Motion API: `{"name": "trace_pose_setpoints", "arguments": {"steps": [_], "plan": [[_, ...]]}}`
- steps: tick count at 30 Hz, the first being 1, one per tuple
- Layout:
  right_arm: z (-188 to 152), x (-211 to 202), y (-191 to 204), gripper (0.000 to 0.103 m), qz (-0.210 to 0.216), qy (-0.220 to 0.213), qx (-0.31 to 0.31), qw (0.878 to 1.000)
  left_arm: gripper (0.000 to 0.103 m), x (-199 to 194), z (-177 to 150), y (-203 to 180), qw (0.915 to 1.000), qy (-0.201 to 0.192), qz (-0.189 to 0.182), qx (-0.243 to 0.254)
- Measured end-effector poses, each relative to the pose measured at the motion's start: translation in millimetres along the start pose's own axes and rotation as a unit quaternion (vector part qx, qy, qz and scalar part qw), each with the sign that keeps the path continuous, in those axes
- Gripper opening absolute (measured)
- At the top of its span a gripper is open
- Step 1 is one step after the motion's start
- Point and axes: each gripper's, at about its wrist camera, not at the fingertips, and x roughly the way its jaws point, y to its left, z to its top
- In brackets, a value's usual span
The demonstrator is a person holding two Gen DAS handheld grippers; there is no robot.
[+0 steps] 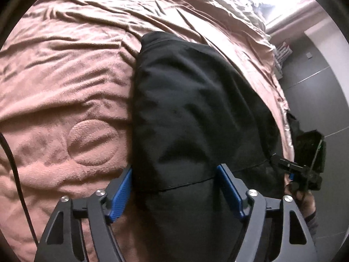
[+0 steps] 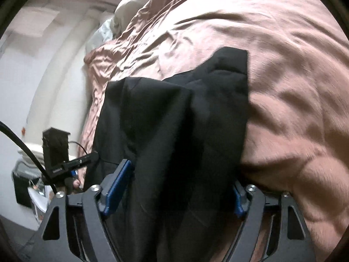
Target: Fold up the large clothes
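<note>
Item: black garment (image 1: 192, 109), large, laid lengthwise on a bed under a wrinkled pink quilted bedspread (image 1: 65, 87); near end bunched and running down out of both views, far end flat on the bedspread, square-cornered in the right wrist view (image 2: 229, 76). Left hand-held gripper (image 1: 174, 174): blue-padded fingers (image 1: 121, 196) standing apart on either side of the garment's near end, cloth between them; whether the pads press on the cloth cannot be told, the left pad lying at the cloth's edge where it meets the bedspread. Right hand-held gripper (image 2: 183, 179): fingers also apart, a thick fold of the garment filling the gap; left pad (image 2: 117, 187) against the cloth, right pad mostly hidden behind it; firm grip or loose straddle cannot be told. Each gripper shows at the side of the other's view, with a hand (image 1: 301, 198) on its grip. Also present: black cable (image 1: 13, 174) along the left edge; grey tiled floor (image 1: 316, 83) beside the bed; white wall (image 2: 32, 76); pale bedding (image 2: 122, 11) at the far end
</note>
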Motion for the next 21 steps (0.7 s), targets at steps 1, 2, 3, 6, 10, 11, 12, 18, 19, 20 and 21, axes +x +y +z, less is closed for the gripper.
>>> {"name": "trace_pose_setpoints", "arguments": {"steps": [1, 2, 3, 6, 10, 11, 12, 18, 19, 20, 21], "plan": [[0, -1, 3, 0.059, 0.0, 0.004, -0.002, 1.0, 0.071, 0, 0, 1, 1.0, -0.001, 0.003, 0.0], [1, 0, 5, 0.052, 0.0, 0.008, -0.005, 1.0, 0.066, 0, 0, 2, 1.0, -0.002, 0.006, -0.002], [1, 1, 8, 0.04, 0.003, 0.009, -0.011, 1.0, 0.06, -1, 0, 4, 0.9999, -0.004, 0.007, -0.007], [-2, -5, 23, 0.026, 0.013, 0.0, -0.034, 0.999, 0.047, -10, -1, 3, 0.9998, -0.011, 0.006, -0.012], [-6, -15, 51, 0.02, 0.011, -0.017, -0.08, 0.997, 0.034, -24, -6, -7, 0.9996, -0.028, 0.006, 0.004], [-8, -16, 58, 0.019, 0.01, -0.021, -0.091, 0.996, 0.032, -28, -8, -8, 0.9994, -0.033, 0.001, 0.004], [-10, -18, 63, 0.019, 0.009, -0.026, -0.099, 0.995, 0.03, -32, -9, -8, 0.9993, -0.038, -0.004, 0.005], [-21, -16, 76, 0.017, 0.007, -0.043, -0.111, 0.993, 0.021, -55, -20, -9, 0.9975, -0.064, -0.03, 0.003], [-22, -16, 79, 0.017, 0.007, -0.047, -0.113, 0.993, 0.021, -58, -19, -13, 0.997, -0.07, -0.034, 0.003], [-22, -20, 82, 0.016, 0.009, -0.05, -0.116, 0.992, 0.02, -63, -20, -16, 0.9963, -0.078, -0.037, 0.003], [-23, -22, 87, 0.016, 0.01, -0.055, -0.12, 0.991, 0.02, -69, -21, -16, 0.9956, -0.084, -0.04, 0.005]]}}
